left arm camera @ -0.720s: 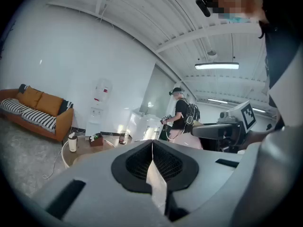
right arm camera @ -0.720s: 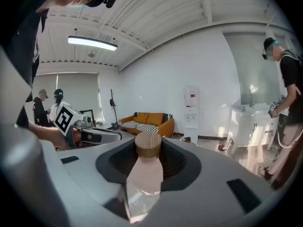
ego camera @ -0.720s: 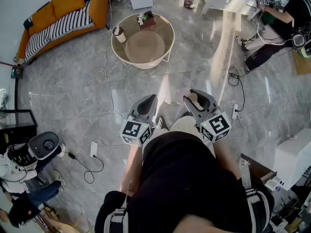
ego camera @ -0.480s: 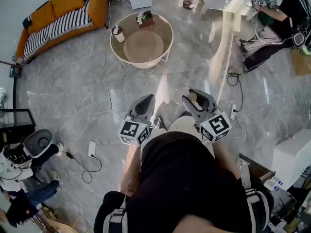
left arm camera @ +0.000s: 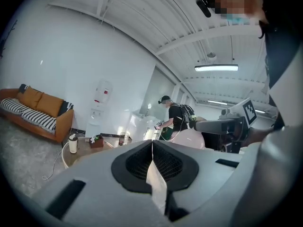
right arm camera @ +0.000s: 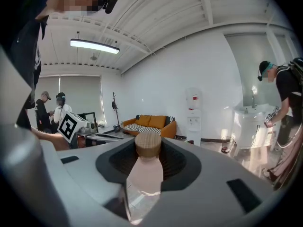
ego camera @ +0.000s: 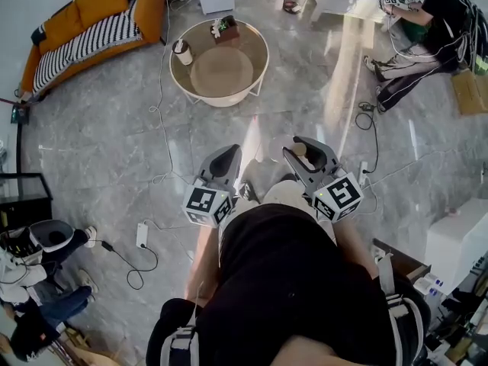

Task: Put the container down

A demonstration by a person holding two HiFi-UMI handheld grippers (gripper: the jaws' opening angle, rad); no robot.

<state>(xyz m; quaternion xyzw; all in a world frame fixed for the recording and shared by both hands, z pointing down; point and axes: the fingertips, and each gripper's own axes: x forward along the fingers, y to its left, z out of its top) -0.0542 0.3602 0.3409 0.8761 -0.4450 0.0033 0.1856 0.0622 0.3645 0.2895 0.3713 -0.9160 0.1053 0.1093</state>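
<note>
glossy grey marble-look floor. right gripper, matt grey plastic with black ribbed pads, holds a clear smooth container with a pale wood-look lid. orange cloth sofa at eleven o'clock.

grey marble floor bears a round table, sofa and cables.
</note>
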